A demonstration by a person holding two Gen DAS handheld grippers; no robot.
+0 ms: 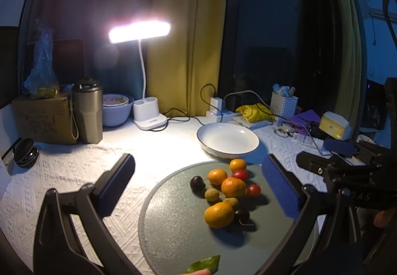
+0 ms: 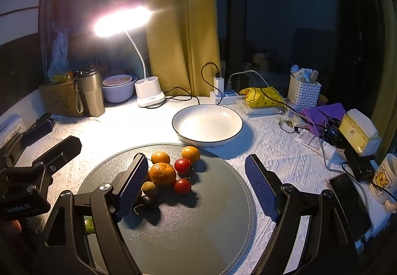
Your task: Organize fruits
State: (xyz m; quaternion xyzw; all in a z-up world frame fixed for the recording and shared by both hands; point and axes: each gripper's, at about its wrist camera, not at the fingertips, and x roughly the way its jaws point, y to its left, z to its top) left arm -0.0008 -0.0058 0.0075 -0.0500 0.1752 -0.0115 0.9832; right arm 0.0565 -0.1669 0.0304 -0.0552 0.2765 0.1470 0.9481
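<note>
L wrist: left gripper (image 1: 198, 183) nearest, fingers wide apart, nothing btwn them but air; fruits (image 1: 229, 190) piled on grey mat (image 1: 173, 237), white bowl (image 1: 228, 138) at 12 o'clock of pile

R wrist: right gripper (image 2: 196, 188) fingers apart, empty, fruits (image 2: 168, 173) by its left finger at 10 o'clock; bowl (image 2: 207, 123) at 12, lamp (image 2: 121, 20) at 11

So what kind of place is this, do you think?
Probably a lived-in home desk or table by a window: a desk lamp, a power strip with chargers, a tissue box and yellow curtains behind.
</note>
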